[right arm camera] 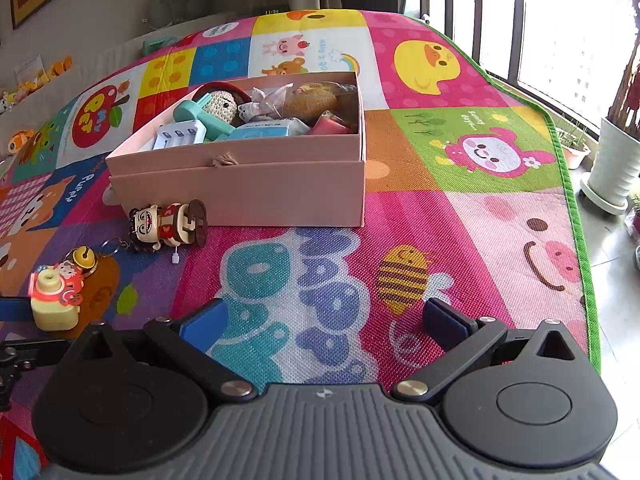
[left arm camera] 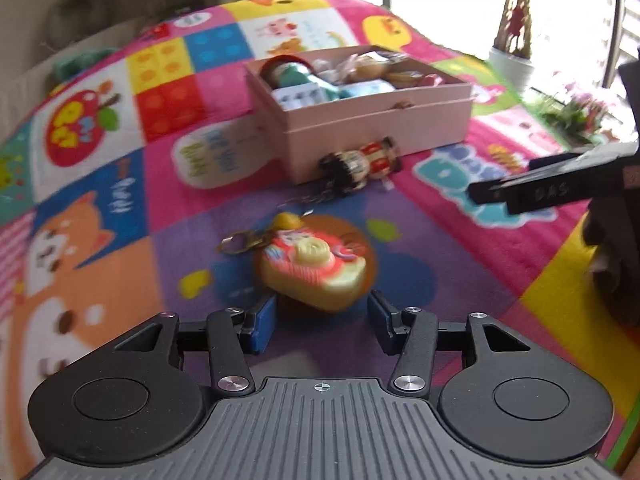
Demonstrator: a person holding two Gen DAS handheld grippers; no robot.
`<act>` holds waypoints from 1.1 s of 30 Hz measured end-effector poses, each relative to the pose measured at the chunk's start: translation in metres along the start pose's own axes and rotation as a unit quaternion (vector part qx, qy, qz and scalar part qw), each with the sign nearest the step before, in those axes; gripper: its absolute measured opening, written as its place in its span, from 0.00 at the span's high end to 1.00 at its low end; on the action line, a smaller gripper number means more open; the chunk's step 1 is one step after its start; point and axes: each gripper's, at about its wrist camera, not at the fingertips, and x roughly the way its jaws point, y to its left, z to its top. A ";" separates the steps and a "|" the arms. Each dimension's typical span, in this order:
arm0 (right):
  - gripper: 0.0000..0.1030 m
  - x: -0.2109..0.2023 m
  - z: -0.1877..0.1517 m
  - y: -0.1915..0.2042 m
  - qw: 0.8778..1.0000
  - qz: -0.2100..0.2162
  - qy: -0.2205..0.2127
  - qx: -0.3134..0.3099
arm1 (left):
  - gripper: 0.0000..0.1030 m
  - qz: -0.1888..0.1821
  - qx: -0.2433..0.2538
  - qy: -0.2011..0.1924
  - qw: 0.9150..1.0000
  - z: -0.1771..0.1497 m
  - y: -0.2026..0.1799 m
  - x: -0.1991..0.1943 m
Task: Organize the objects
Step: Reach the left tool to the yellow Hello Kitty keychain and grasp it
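Pickup step: the left hand-held gripper [left arm camera: 322, 320], jaws apart, frames the camera keychain [left arm camera: 312, 270] at 12 o'clock on the mat; the right hand-held gripper [right arm camera: 324, 320] (empty) gapes. Next, close, then carry to the pink box [left arm camera: 372, 120].

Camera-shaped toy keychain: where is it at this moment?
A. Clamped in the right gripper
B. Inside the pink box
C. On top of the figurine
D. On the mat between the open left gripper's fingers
D: the camera-shaped toy keychain lies on the mat, with the left gripper open around its near end.
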 end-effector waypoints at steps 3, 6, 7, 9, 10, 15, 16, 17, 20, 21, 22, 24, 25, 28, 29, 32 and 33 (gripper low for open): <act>0.00 0.001 0.000 0.001 1.000 -0.002 0.001 -0.003 | 0.45 0.015 0.000 -0.002 1.000 -0.006 0.007 -0.003; 0.00 0.001 0.000 0.001 1.000 -0.004 0.002 -0.005 | 0.45 0.011 0.004 -0.017 1.000 -0.008 0.011 -0.001; 0.00 0.001 0.000 0.002 1.000 -0.005 0.002 -0.006 | 0.45 0.009 0.013 -0.022 1.000 -0.008 0.010 0.001; 0.00 0.001 0.000 0.002 1.000 -0.005 0.002 -0.006 | 0.45 0.003 0.031 -0.030 0.999 -0.006 0.009 0.005; 0.00 0.001 0.000 0.002 1.000 -0.005 0.002 -0.006 | 0.45 0.000 0.031 -0.031 0.999 -0.004 0.011 0.007; 0.00 0.001 0.000 0.003 1.000 -0.006 0.003 -0.007 | 0.45 -0.041 -0.022 -0.033 0.998 0.009 0.030 0.023; 0.00 0.001 0.000 0.003 1.000 -0.006 0.003 -0.008 | 0.45 -0.047 -0.031 -0.035 0.998 0.011 0.032 0.027; 0.00 0.001 0.000 0.003 1.000 -0.007 0.003 -0.008 | 0.45 -0.050 -0.035 -0.037 0.997 0.013 0.034 0.030; 0.00 0.002 0.000 0.004 1.000 -0.008 0.005 -0.011 | 0.45 -0.043 -0.034 -0.047 0.997 0.019 0.032 0.040; 0.00 0.002 0.000 0.005 1.000 -0.009 0.005 -0.012 | 0.45 -0.040 -0.034 -0.051 0.997 0.022 0.031 0.044; 0.00 0.002 0.000 0.005 1.000 -0.010 0.006 -0.014 | 0.45 -0.036 -0.033 -0.055 0.997 0.024 0.030 0.047; 0.00 0.003 0.000 0.006 1.000 -0.012 0.007 -0.016 | 0.45 -0.026 -0.029 -0.059 0.998 0.028 0.026 0.052; 0.00 0.003 0.000 0.006 1.000 -0.012 0.007 -0.016 | 0.45 -0.022 -0.029 -0.059 0.998 0.030 0.024 0.054; 0.00 0.002 0.000 0.006 1.000 -0.012 0.007 -0.016 | 0.40 -0.011 -0.047 -0.052 0.997 0.038 0.022 0.060; 0.00 0.002 0.000 0.006 1.000 -0.012 0.007 -0.016 | 0.40 -0.006 -0.055 -0.052 0.997 0.040 0.022 0.062; 0.00 0.003 0.000 0.006 1.000 -0.012 0.007 -0.016 | 0.42 0.000 -0.078 -0.056 0.995 0.042 0.024 0.064; 0.00 0.002 0.000 0.006 1.000 -0.012 0.007 -0.016 | 0.41 -0.002 -0.086 -0.056 0.995 0.043 0.026 0.064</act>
